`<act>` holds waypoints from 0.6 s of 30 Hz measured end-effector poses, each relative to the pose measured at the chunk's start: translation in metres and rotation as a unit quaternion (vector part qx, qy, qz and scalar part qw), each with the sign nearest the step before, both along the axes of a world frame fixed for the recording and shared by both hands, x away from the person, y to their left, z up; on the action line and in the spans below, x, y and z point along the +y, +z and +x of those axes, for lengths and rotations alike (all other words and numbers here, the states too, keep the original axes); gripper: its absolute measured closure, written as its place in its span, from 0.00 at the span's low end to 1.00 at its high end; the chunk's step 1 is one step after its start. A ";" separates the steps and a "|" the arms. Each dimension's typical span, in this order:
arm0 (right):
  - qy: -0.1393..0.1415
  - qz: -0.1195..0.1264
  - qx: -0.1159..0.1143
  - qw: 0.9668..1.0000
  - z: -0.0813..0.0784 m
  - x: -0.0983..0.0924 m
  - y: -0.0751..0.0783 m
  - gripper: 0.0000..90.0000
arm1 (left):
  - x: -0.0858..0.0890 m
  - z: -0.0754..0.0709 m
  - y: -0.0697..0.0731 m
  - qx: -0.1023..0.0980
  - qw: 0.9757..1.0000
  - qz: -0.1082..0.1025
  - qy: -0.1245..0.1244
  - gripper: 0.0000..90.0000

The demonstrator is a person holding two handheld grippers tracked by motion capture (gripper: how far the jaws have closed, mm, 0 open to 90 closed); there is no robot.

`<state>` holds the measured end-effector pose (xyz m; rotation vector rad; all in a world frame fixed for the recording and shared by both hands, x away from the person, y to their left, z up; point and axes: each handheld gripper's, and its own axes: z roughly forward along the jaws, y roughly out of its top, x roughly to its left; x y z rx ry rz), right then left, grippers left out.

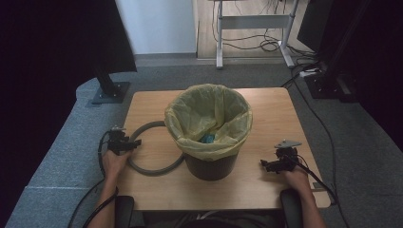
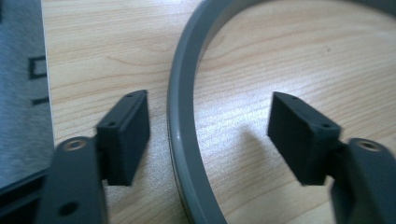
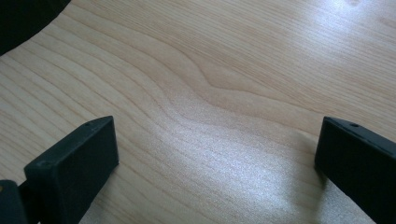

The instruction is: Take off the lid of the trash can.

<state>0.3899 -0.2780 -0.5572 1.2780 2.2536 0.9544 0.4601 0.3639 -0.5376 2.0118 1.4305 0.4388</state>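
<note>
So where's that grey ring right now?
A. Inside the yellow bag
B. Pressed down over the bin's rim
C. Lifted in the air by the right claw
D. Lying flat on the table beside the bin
D: the grey ring lies flat on the wooden table, beside the bin, between the left claw's open jaws.

1. A bin [image 1: 211,142] is seen standing mid-table [image 1: 271,118], lined with a bag [image 1: 190,121].
2. A ring [image 1: 142,164] is laid flat left of the bin, partly hidden behind its base.
3. A small object [image 1: 207,138] is seen inside the bag.
</note>
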 end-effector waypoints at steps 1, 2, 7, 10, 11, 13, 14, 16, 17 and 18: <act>0.000 0.000 -0.001 1.000 0.000 0.000 0.000 0.00 | -0.002 0.000 -0.001 -0.001 1.000 0.010 -0.004 0.27; 0.000 0.000 -0.001 1.000 0.000 0.000 0.000 0.00 | -0.005 -0.001 -0.002 -0.003 1.000 0.023 -0.005 0.24; 0.000 0.000 -0.001 1.000 0.000 0.000 0.000 0.00 | -0.011 -0.005 -0.007 -0.008 0.999 0.033 -0.005 0.08; 0.000 0.000 0.000 1.000 0.000 0.000 0.000 0.00 | -0.012 -0.006 -0.008 -0.007 0.999 0.035 -0.003 0.01; 0.000 0.000 -0.001 1.000 0.000 0.000 0.000 0.00 | -0.013 -0.006 -0.008 -0.005 0.999 0.035 0.000 0.00; 0.000 0.000 -0.001 1.000 0.000 0.000 0.000 0.00 | -0.013 -0.007 -0.008 -0.004 0.999 0.035 0.003 0.00; 0.001 0.000 0.000 1.000 0.000 0.000 0.000 0.00 | -0.013 -0.007 -0.008 -0.004 0.999 0.035 0.004 0.00; 0.001 0.000 0.000 1.000 0.000 0.000 0.000 0.00 | -0.014 -0.008 -0.008 -0.005 0.999 0.035 0.008 0.00; 0.001 0.000 0.000 1.000 0.000 0.000 0.000 0.00 | -0.014 -0.009 -0.008 -0.005 0.999 0.035 0.009 0.00; 0.001 0.000 0.000 1.000 0.000 0.000 0.000 0.00 | -0.014 -0.009 -0.008 -0.005 0.999 0.035 0.011 0.00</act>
